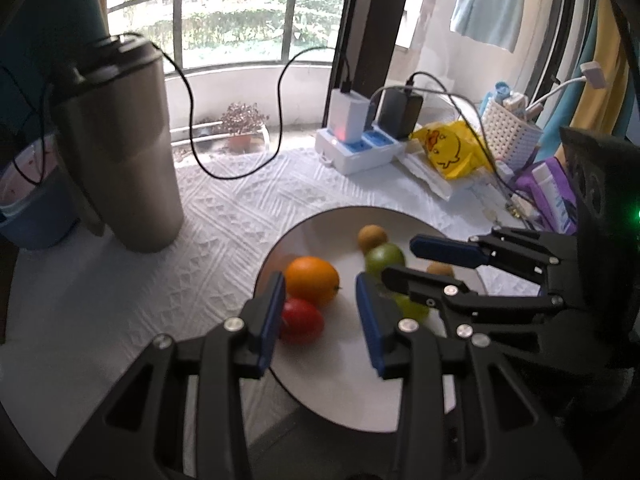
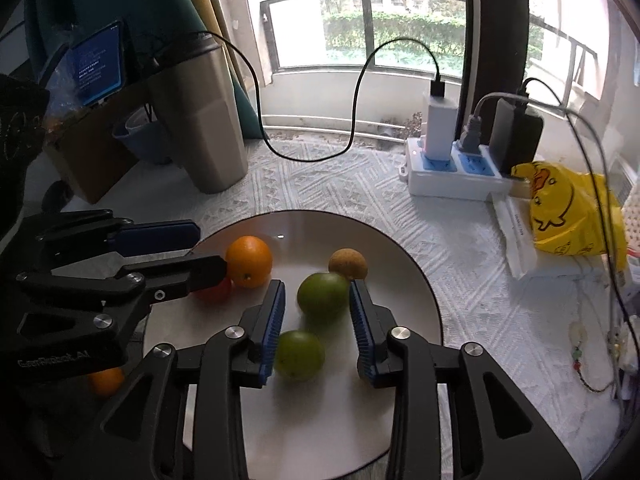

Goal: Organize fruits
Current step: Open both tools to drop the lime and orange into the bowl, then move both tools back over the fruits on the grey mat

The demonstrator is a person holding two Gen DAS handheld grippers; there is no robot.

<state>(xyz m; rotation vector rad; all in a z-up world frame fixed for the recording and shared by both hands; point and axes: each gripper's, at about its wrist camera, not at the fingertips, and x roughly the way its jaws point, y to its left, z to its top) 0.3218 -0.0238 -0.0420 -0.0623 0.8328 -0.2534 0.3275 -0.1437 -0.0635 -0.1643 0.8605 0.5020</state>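
Round grey plate (image 2: 416,280) on a white-clothed worktop (image 2: 320,184), holding an orange (image 2: 249,256), red fruit (image 1: 301,321), two green fruits (image 2: 323,297) and brown fruits (image 2: 348,264). Left tool (image 1: 318,316) open above the red fruit; right tool (image 2: 316,328) open over the green ones, gripping nothing.

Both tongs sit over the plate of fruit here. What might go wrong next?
The round fruits lie loose on the plate; a nudge might roll the green fruit off. The left tongs and right tongs work close together and may collide. The black cable nearby might snag.
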